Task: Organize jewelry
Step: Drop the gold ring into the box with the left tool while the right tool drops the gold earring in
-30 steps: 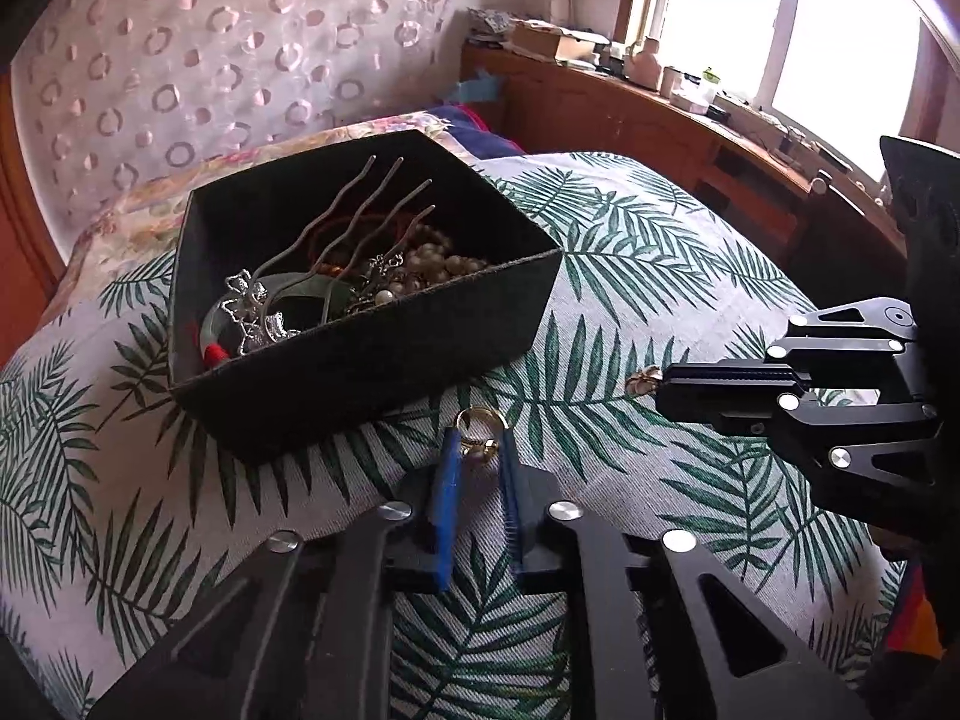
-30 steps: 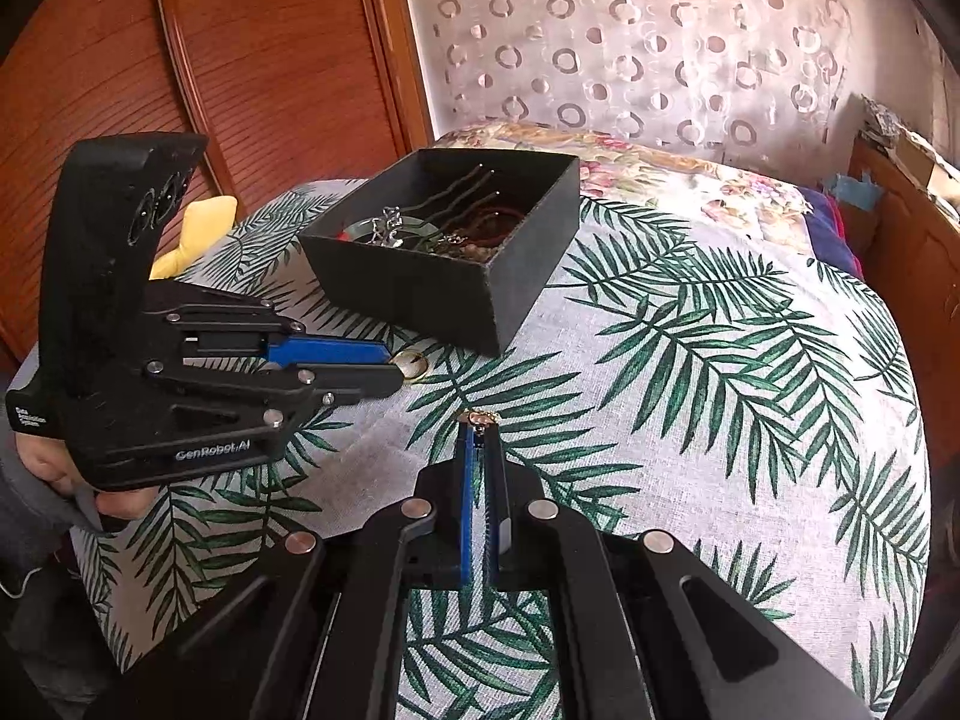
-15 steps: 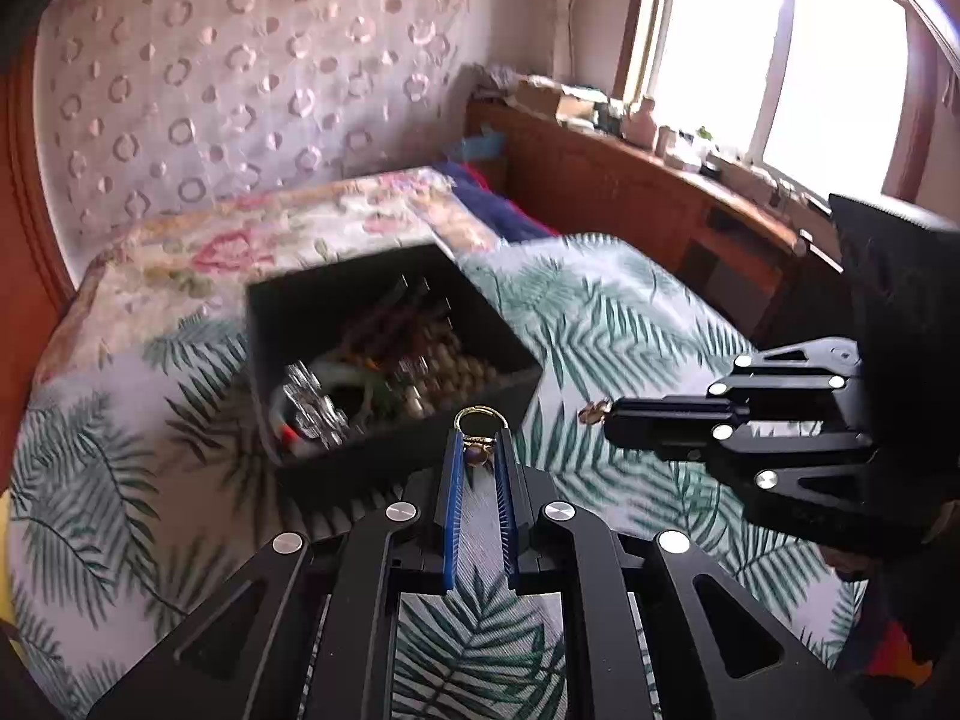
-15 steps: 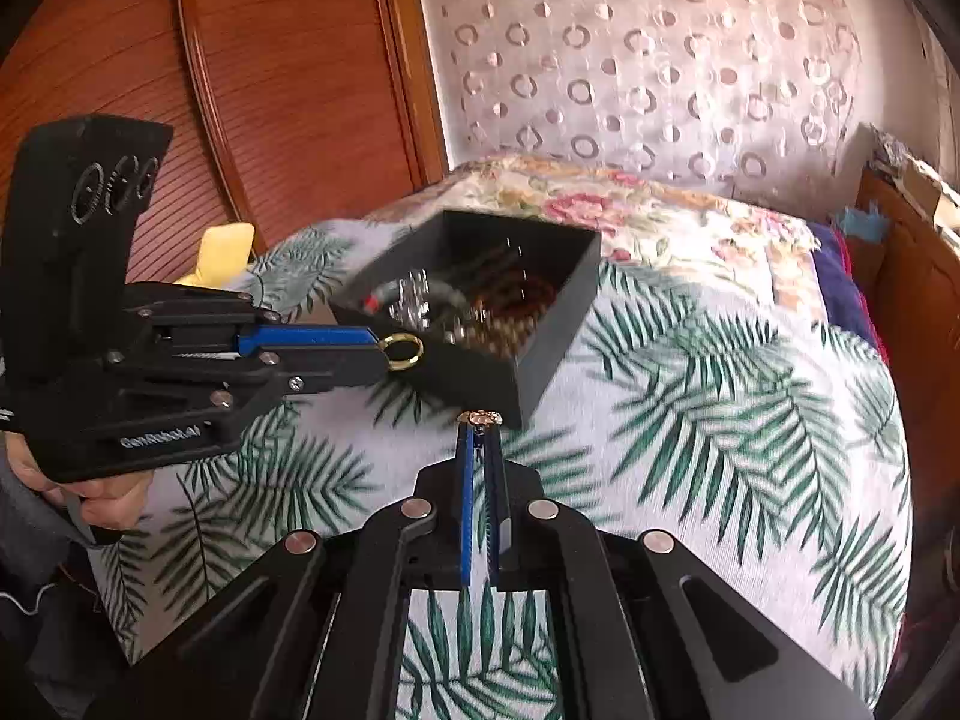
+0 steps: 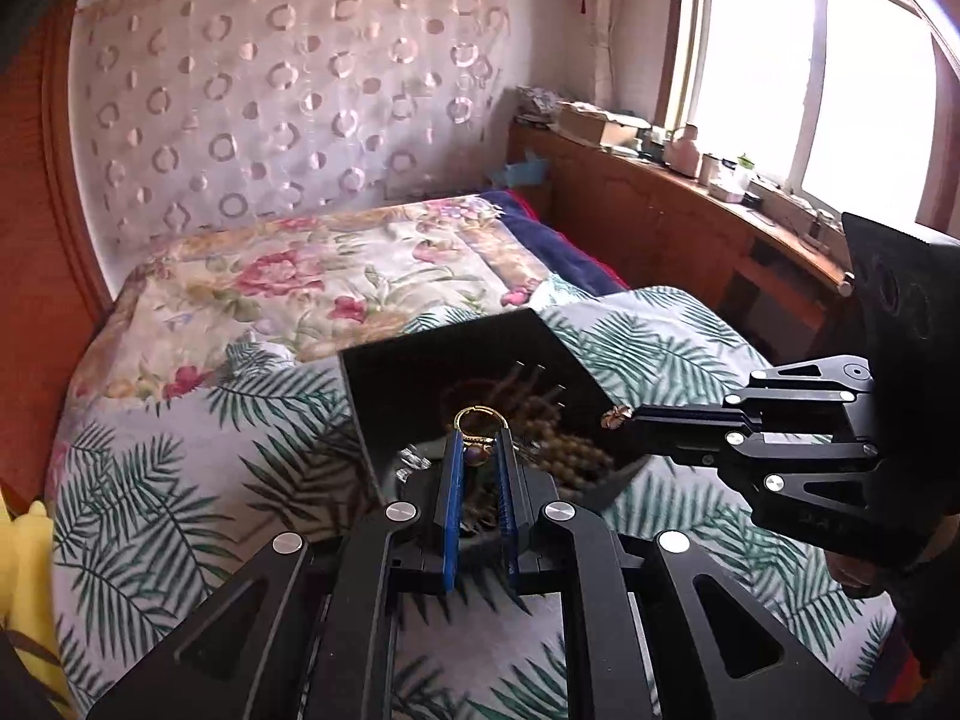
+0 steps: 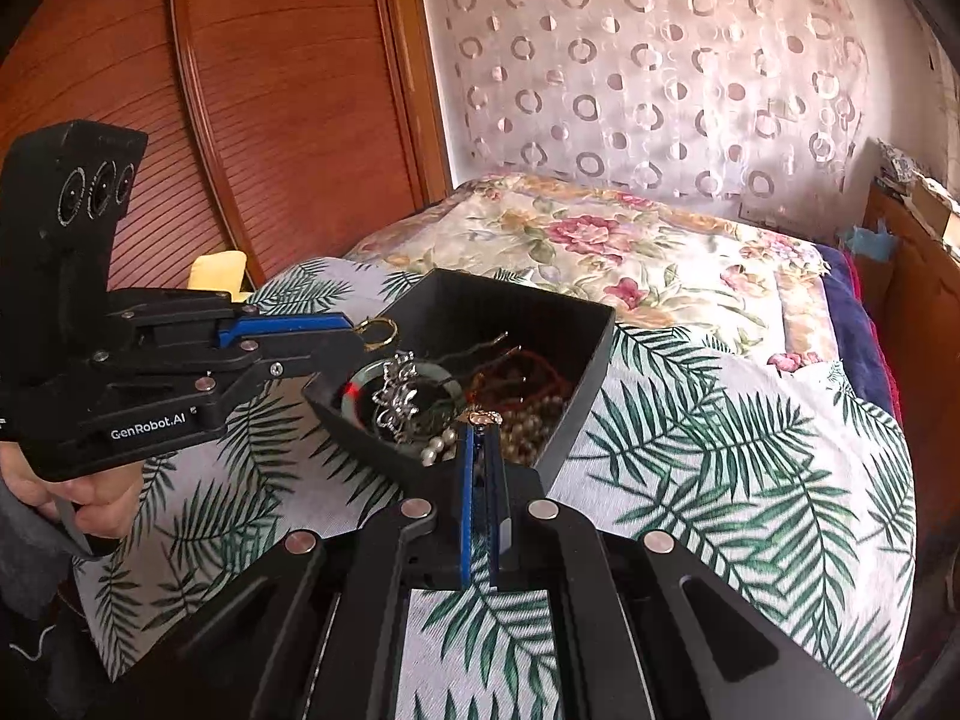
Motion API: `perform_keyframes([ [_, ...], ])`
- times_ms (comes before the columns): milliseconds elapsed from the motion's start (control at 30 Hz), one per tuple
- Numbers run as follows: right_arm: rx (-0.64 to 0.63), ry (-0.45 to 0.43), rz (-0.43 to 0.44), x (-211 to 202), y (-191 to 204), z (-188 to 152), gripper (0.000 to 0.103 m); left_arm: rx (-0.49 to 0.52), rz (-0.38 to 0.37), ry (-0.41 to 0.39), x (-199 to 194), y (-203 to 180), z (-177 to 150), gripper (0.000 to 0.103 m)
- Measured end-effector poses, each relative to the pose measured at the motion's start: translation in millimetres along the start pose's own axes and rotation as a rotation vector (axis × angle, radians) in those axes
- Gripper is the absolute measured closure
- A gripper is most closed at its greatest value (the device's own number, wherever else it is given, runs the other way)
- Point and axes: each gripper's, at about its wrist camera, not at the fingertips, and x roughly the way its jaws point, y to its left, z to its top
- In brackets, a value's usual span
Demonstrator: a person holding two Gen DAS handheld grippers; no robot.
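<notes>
Both grippers are lifted since 1 second ago over the black box mid-bed. Left gripper pinches a gold ring; right gripper is closed on a small earring. Light, stiff, slippery pieces, best gripped by the band.

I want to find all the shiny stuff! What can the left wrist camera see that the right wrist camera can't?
Only the left wrist view shows the bright window and the cluttered wooden ledge under it, plus the purple stone on the gold ring in the left gripper.

Only the right wrist view shows the wooden wardrobe, the green bangle, the silver flower piece and the white pearls.

Both show the black box, the brown beads, the leaf-print cloth, and the right gripper pinching a small gold piece.
</notes>
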Motion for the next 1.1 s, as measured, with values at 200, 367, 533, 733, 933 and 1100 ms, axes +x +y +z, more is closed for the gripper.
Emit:
perform_keyframes([
  [200, 0.0, 0.014, 0.001, 12, 0, 5, 0.098, -0.002, 0.018, 0.003, 9, 8, 8, 0.094],
  [367, 0.029, 0.031, 0.014, 19, -1, 3, 0.097, -0.01, 0.026, 0.008, 18, 12, 13, 0.094],
  [533, 0.037, 0.03, 0.008, 20, 0, 3, 0.086, -0.011, 0.033, 0.008, 22, 12, 16, 0.093],
  [733, 0.053, 0.009, 0.003, 8, -1, -1, 0.084, -0.002, 0.05, 0.005, 24, 11, 18, 0.093],
  [933, 0.057, -0.012, -0.003, -2, 2, -3, 0.084, -0.004, 0.057, 0.007, 32, 13, 25, 0.093],
  [1100, 0.059, -0.017, -0.008, -6, 2, -6, 0.084, 0.005, 0.066, 0.026, 41, 12, 23, 0.093],
])
